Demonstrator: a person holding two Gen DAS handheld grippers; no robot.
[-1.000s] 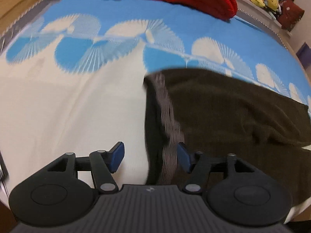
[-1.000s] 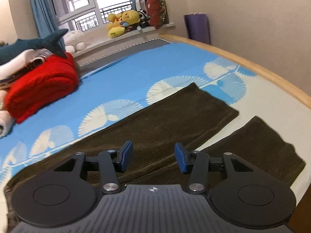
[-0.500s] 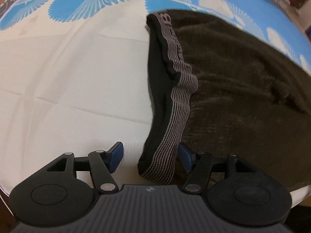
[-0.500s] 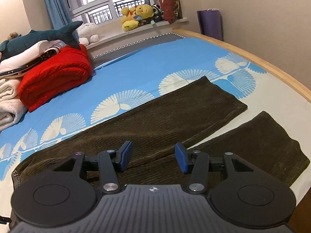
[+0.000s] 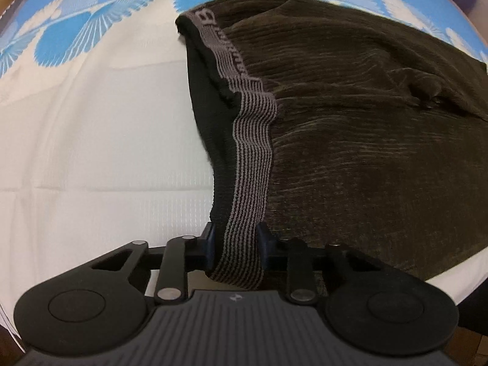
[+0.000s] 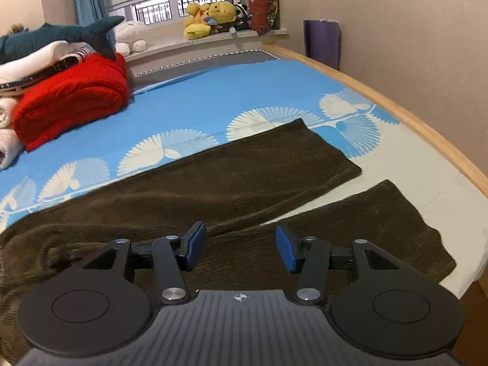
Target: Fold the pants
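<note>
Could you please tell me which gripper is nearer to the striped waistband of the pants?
Left. The left gripper is closing with the waistband between its pads. The right gripper hangs open above the near leg, down from the waist.

The matte black two-finger left gripper [image 5: 236, 248] has a ribbed grey body and round black side discs; silver screws dot its linkages. The matching black right gripper [image 6: 241, 250] carries blue pads [image 6: 286, 251]; a small compass-like mark sits on its ribbed grey body.
</note>
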